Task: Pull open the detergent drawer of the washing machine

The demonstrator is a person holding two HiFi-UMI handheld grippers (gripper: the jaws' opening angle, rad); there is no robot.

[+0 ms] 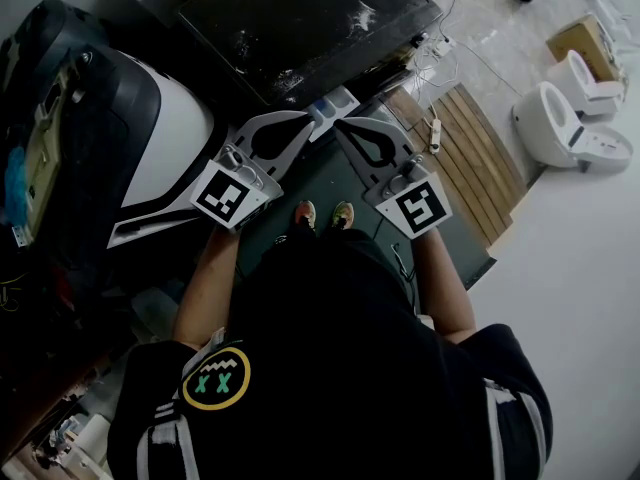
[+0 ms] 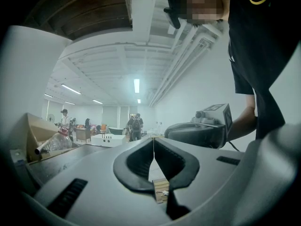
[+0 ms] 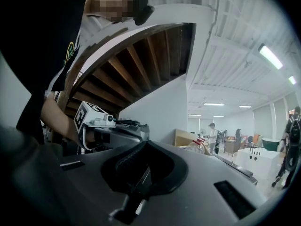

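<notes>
In the head view a dark, dusty flat top (image 1: 300,18), which looks like the washing machine seen from above, lies ahead of the person. A small pale piece (image 1: 335,103) sits at its near edge; whether it is the detergent drawer I cannot tell. My left gripper (image 1: 303,120) and right gripper (image 1: 342,125) are held side by side just short of that edge, tips close together, touching nothing. The left gripper (image 2: 154,139) has its jaws pressed together and empty. The right gripper (image 3: 146,144) is likewise shut with nothing in it. Neither gripper view shows the machine.
A white and black bulky body (image 1: 150,138) stands at the left. Wooden slats (image 1: 470,148) and a power strip (image 1: 434,133) lie at the right, with white toilets (image 1: 560,118) beyond. The person's feet (image 1: 322,214) stand on a dark mat. People stand far off (image 2: 135,126).
</notes>
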